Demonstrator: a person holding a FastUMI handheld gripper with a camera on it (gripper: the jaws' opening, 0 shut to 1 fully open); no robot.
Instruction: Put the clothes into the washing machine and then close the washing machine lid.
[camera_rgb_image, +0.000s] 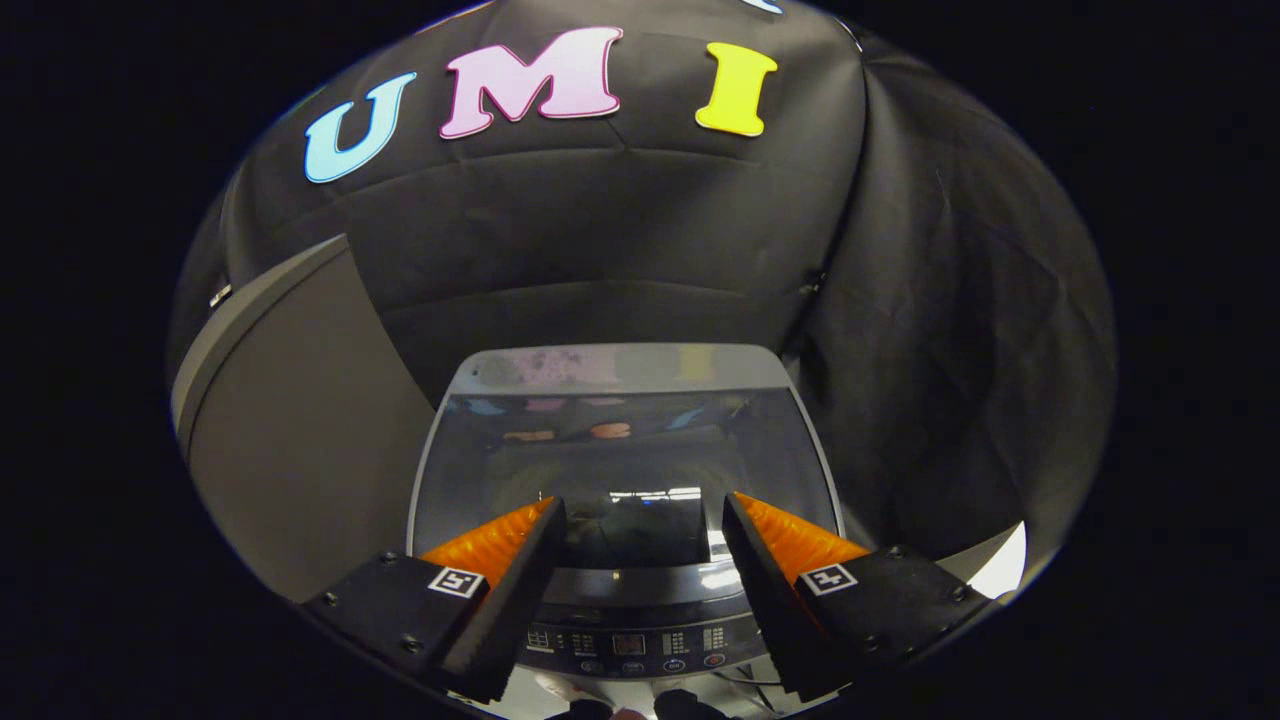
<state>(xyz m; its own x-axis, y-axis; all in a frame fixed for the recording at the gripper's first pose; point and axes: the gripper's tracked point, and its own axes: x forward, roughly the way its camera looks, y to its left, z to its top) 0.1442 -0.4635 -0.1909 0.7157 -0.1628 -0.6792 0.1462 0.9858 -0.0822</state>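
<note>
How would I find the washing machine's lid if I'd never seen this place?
Find the washing machine before the black cloth wall. The open gripper hangs above it, holding nothing. Its lid is the dark, glossy, closed panel beyond the button strip, unlike the matte grey board beside it.

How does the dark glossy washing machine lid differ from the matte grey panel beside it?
The dark glossy washing machine lid lies flat and shut beyond the open gripper; the matte grey panel stands upright beside the machine. The lid mirrors the lights; the panel reflects nothing. The lid has a silver rim; the panel is plain. Both are smooth.
</note>
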